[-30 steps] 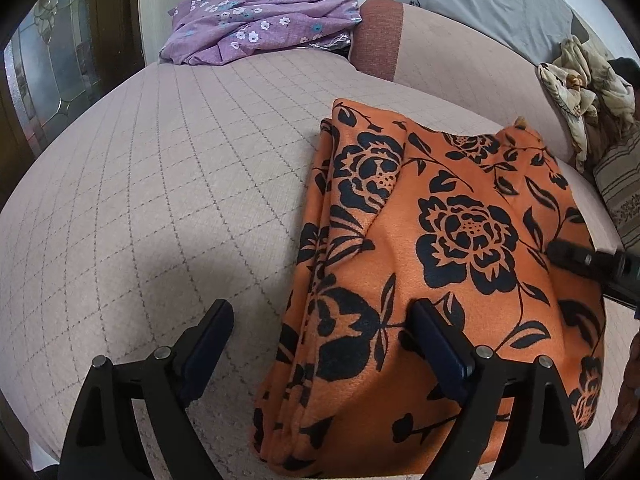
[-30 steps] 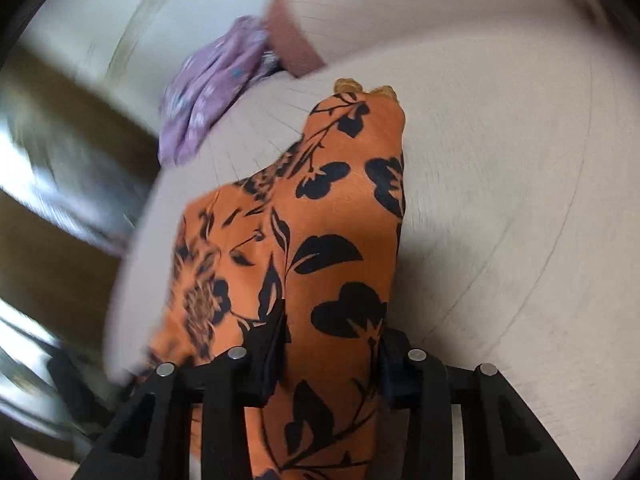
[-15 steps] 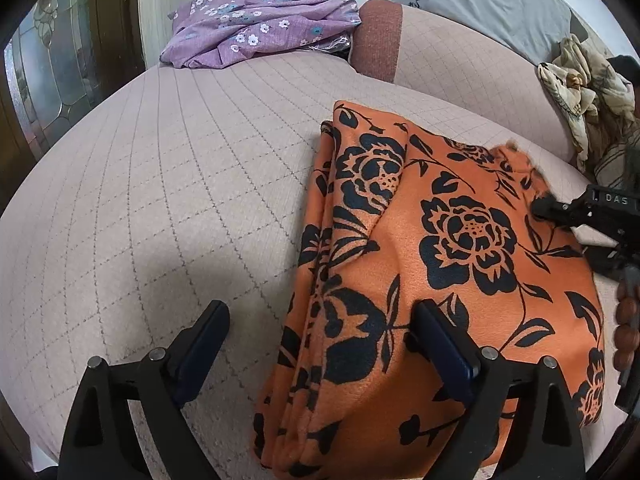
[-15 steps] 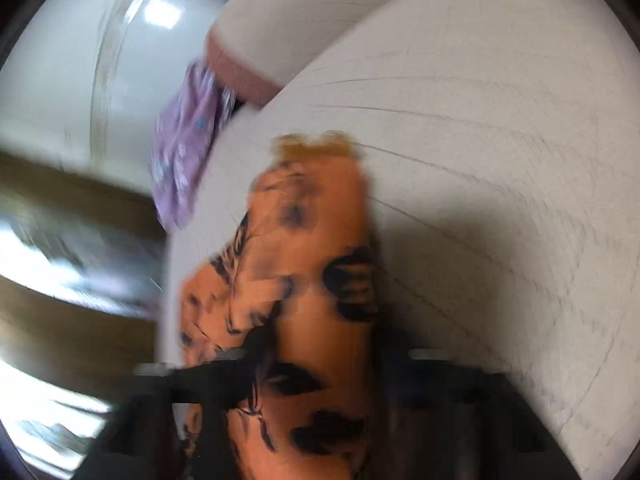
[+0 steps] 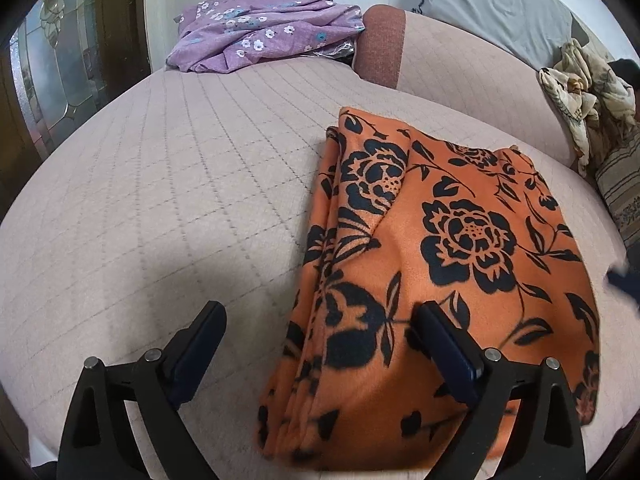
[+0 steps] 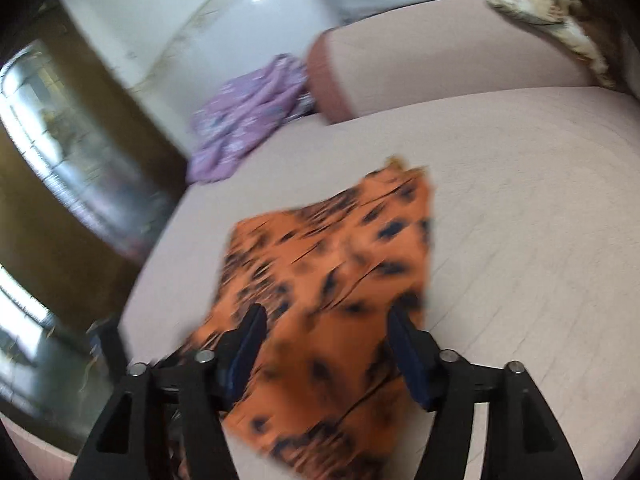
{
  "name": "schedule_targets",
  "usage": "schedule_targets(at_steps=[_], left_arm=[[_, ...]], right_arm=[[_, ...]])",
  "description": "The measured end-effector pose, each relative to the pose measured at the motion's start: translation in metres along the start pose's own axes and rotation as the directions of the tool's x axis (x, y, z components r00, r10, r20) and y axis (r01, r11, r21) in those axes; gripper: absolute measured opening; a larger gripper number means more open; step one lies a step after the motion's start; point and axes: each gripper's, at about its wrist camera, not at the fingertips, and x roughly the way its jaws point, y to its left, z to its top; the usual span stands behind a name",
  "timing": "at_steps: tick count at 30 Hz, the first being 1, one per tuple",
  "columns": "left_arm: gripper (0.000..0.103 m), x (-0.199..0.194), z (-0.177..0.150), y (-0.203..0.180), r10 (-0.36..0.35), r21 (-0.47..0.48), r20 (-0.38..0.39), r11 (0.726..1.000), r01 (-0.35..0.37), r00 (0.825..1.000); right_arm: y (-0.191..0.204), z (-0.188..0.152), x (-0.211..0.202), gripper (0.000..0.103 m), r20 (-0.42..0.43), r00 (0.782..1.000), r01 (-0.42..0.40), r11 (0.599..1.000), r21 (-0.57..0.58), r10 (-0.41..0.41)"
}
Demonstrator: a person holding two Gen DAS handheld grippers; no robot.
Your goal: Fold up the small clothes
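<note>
An orange cloth with black flowers (image 5: 448,264) lies folded flat on the beige quilted cushion (image 5: 160,208). Its stacked fold edges face left. My left gripper (image 5: 320,340) is open and empty, low over the cloth's near left edge, with one finger (image 5: 448,344) above the cloth and the other over the cushion. In the right wrist view, which is blurred by motion, the cloth (image 6: 332,280) lies flat below my right gripper (image 6: 324,344), which is open and empty above its near end.
A crumpled purple floral garment (image 5: 260,36) lies at the far end of the cushion, next to a rust-trimmed bolster (image 5: 380,44). A grey pillow (image 5: 500,4) and a cream patterned cloth (image 5: 580,92) are at the back right. A dark wood door with glass (image 5: 52,72) stands left.
My right gripper has let go of the orange cloth, opened and pulled back and up. The cloth's right part now lies flat. My left gripper has barely moved.
</note>
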Motion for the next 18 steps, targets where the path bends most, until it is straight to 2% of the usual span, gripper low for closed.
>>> schedule_targets(at_steps=[2,3,5,7,8,9,10,12,14,16,18], left_arm=[[0.096,-0.022,0.001,0.006,-0.017,-0.027,0.012,0.999,0.018,1.000],[0.096,-0.039,-0.001,0.011,-0.050,-0.055,0.039,0.997,0.052,0.998],[0.096,-0.058,-0.010,0.018,-0.060,-0.077,0.066,0.995,0.065,0.996],[0.096,-0.050,-0.023,0.020,-0.026,-0.050,0.020,0.998,0.027,0.999],[0.096,-0.032,-0.031,0.020,0.029,-0.017,-0.057,0.999,-0.030,0.998],[0.096,-0.019,-0.037,0.022,0.052,-0.011,-0.108,0.998,-0.054,0.993],[0.097,-0.020,-0.039,0.025,0.039,-0.040,-0.083,0.998,-0.042,0.996],[0.096,-0.027,-0.034,0.022,0.042,-0.041,-0.071,0.998,-0.045,0.997],[0.096,-0.035,-0.032,0.015,0.062,-0.003,-0.029,0.998,-0.062,0.998],[0.096,-0.039,-0.036,0.014,0.070,0.012,-0.029,0.997,-0.070,0.997],[0.096,-0.044,-0.042,0.019,0.054,-0.015,-0.018,0.998,-0.054,0.998]], right_arm=[[-0.008,-0.017,0.015,0.077,-0.077,0.996,-0.048,0.998,0.051,0.052],[-0.017,-0.026,0.026,0.077,-0.117,0.993,-0.027,0.997,0.073,0.035],[-0.019,-0.031,0.023,0.077,-0.092,0.996,0.014,0.999,0.053,-0.009],[-0.018,-0.029,0.017,0.077,-0.086,0.996,0.016,0.997,0.080,-0.009],[-0.015,-0.028,0.012,0.077,-0.070,0.998,0.004,0.996,0.090,0.003],[-0.015,-0.033,0.001,0.077,-0.052,0.998,-0.020,0.996,0.088,0.025],[-0.010,-0.034,-0.005,0.077,-0.035,0.998,-0.048,0.996,0.079,0.051],[0.000,-0.038,-0.004,0.077,-0.039,0.995,-0.085,0.995,0.060,0.087],[-0.004,-0.048,0.011,0.078,-0.118,0.990,-0.073,0.995,0.065,0.080],[-0.013,-0.053,0.022,0.078,-0.156,0.985,-0.054,0.994,0.100,0.069],[-0.010,-0.054,0.003,0.078,-0.096,0.990,-0.093,0.988,0.121,0.104]])
